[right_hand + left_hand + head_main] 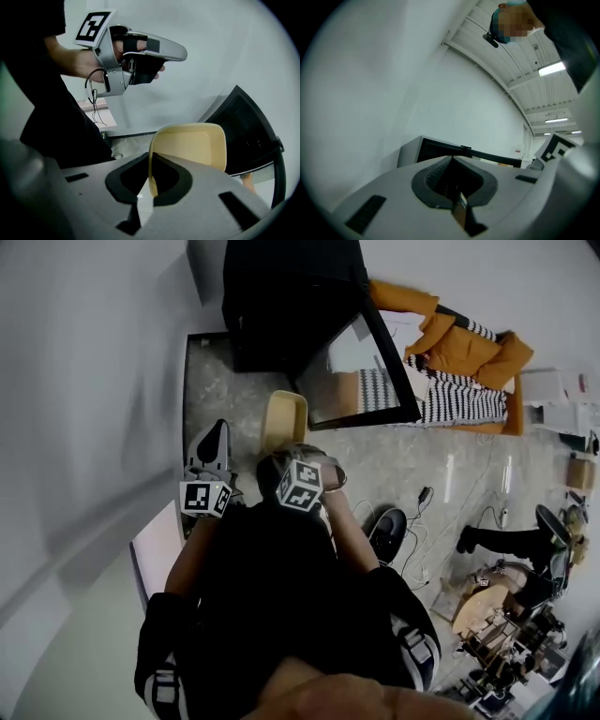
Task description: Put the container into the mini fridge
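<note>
The black mini fridge [281, 306] stands on the floor by the wall with its glass door [361, 371] swung open to the right. It also shows in both gripper views, fridge [248, 136] and fridge [436, 150]. My right gripper [298, 454] is shut on the near rim of a pale yellow container [284, 416], held just before the fridge opening. In the right gripper view the container [192, 145] stands on edge between the fingers of the gripper [151, 159]. My left gripper [216, 432] hangs to its left, shut and empty, left gripper [180, 51], left gripper [451, 161].
A grey wall runs along the left. Orange and striped cloth [459, 362] lies right of the fridge door. Cables and a black shoe [387, 532] lie on the floor, a white board [155, 549] at the left, and a person [511, 549] with clutter at the right.
</note>
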A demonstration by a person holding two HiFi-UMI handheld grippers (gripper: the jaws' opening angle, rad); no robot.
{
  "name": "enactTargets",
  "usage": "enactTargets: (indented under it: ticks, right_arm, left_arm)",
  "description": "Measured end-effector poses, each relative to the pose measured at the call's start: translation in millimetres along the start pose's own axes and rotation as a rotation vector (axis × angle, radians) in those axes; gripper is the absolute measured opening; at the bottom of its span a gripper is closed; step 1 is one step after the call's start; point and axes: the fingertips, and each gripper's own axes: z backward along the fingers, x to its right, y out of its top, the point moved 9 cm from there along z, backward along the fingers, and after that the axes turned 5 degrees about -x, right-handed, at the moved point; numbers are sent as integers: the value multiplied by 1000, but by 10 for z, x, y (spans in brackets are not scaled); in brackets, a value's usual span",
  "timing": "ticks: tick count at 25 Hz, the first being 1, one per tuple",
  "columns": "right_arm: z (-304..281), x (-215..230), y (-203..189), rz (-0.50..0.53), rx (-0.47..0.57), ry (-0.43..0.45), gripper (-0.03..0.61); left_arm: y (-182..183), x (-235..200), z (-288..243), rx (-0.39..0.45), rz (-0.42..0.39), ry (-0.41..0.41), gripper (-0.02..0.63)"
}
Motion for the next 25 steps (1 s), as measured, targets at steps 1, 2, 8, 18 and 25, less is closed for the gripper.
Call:
enactTargets:
  ticks: [1,2,8,18,25]
  right_arm:
    - [-9,114,-28,6,0,3,6]
    - [-22,226,-57,14,-1,5,6]
    - [-182,787,-302,48,-4,25,6]
    - [-374,1469,-522,44,-8,15,6]
    - [-560,1815,-540,33,-30,-1,6]
  left_arm:
    - [7,14,-118,-1,-1,2,5]
    - [15,26,-233,0,-1,4,5]
    - [-11,99,-846,2,9,45,5]
    - [2,163,-1443,22,-9,98,5]
    - [-44,40,-1712,34,-9,106,5]
